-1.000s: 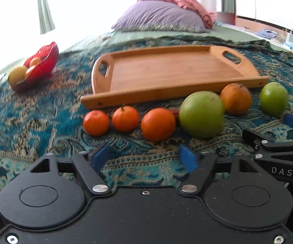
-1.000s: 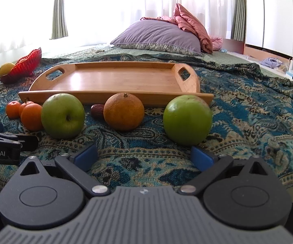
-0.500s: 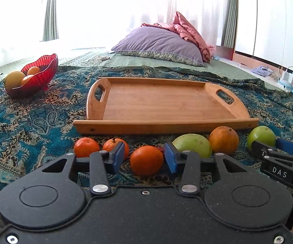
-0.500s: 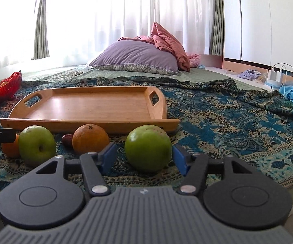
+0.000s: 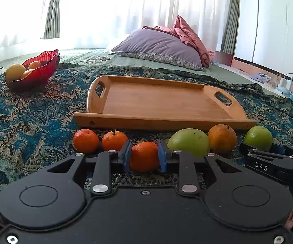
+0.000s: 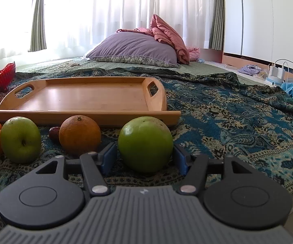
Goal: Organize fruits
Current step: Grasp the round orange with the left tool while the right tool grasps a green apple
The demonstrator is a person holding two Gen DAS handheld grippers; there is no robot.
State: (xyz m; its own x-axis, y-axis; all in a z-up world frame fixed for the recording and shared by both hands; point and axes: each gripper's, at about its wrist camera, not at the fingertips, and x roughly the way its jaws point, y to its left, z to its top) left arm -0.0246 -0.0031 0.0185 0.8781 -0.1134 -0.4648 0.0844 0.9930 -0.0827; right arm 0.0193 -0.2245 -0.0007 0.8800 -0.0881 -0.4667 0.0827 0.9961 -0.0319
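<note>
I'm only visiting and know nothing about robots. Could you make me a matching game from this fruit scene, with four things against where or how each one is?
Things:
A. wooden tray
B. red bowl
C. rightmost mandarin
D. right-hand green apple

States:
1. gripped by the left gripper
2. holds fruit
3. lies in front of the tray's right front corner
4. nothing in it

Pairs: A-4, B-2, C-1, D-3

A patterned bedspread (image 5: 34,111) carries a wooden tray (image 5: 162,120), red bowl (image 5: 42,69), pillow (image 5: 158,46) and loose fruit (image 6: 79,134).
</note>
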